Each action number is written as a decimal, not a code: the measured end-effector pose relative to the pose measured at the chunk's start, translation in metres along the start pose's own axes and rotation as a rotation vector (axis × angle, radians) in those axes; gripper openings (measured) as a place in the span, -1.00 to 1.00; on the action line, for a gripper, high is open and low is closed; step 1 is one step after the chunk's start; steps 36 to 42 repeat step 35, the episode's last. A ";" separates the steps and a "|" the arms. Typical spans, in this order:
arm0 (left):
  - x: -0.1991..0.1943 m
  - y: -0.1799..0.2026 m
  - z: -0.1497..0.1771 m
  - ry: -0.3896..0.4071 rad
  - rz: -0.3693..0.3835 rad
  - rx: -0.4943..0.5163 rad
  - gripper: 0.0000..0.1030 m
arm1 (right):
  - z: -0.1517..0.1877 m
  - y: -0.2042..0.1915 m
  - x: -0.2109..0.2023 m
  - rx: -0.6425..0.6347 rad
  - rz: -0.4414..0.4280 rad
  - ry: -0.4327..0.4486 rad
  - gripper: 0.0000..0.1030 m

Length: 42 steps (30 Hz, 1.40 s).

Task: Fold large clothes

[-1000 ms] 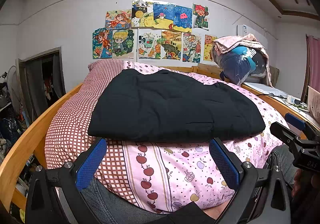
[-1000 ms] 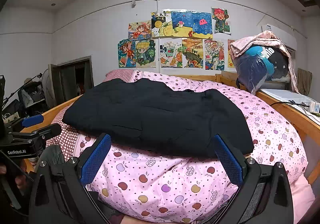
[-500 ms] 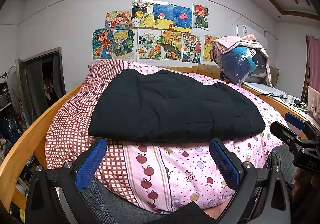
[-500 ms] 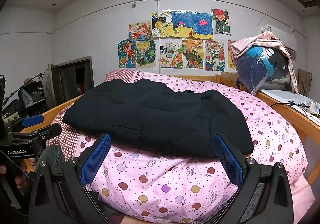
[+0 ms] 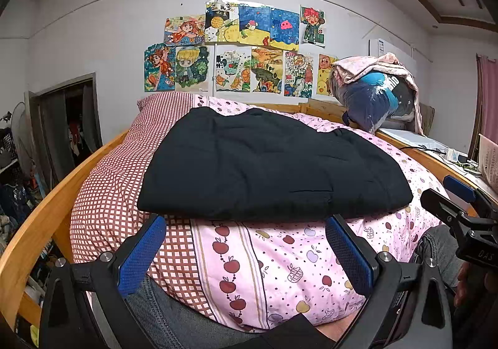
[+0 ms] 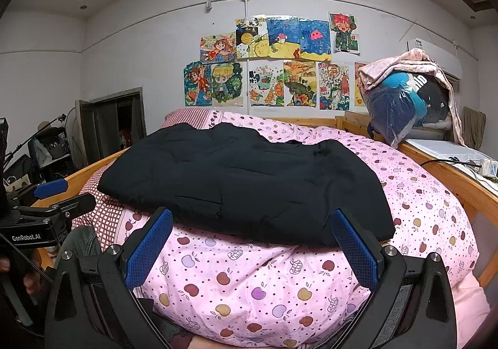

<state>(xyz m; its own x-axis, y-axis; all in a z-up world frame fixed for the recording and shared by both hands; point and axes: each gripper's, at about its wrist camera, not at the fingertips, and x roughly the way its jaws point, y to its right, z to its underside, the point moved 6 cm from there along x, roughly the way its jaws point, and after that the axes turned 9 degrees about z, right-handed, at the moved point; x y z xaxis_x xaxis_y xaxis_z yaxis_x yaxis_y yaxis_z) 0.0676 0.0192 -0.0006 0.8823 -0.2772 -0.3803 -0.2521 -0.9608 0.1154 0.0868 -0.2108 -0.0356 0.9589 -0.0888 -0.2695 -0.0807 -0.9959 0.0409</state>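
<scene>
From the left wrist view, the black garment (image 5: 274, 162) lies spread as a thick, neat-edged slab on the pink apple-print quilt (image 5: 280, 255) that covers the bed; the left tool (image 5: 246, 251) hangs just short of its near hem, jaws wide apart and holding nothing, while the right tool (image 5: 457, 202) shows at the right edge, clear of the cloth. From the right wrist view, the right tool (image 6: 253, 244) is likewise spread and empty before the near edge, with the left tool (image 6: 56, 196) off to the left. The garment looks already folded at least once; I judge the hands are between folds, and the next move calls for each tool to close on a near corner.
</scene>
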 end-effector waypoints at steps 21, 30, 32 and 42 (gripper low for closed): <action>0.003 -0.003 0.009 -0.012 -0.018 -0.007 1.00 | 0.000 0.000 0.000 -0.001 0.001 -0.001 0.95; 0.003 -0.002 0.010 -0.013 -0.011 -0.003 1.00 | 0.000 0.000 0.000 -0.001 0.001 0.000 0.95; 0.003 -0.002 0.011 -0.013 -0.011 -0.003 1.00 | 0.000 -0.001 0.000 -0.001 0.000 -0.001 0.95; 0.003 -0.002 0.011 -0.021 -0.010 -0.003 1.00 | 0.001 -0.001 0.000 0.000 0.001 -0.002 0.95</action>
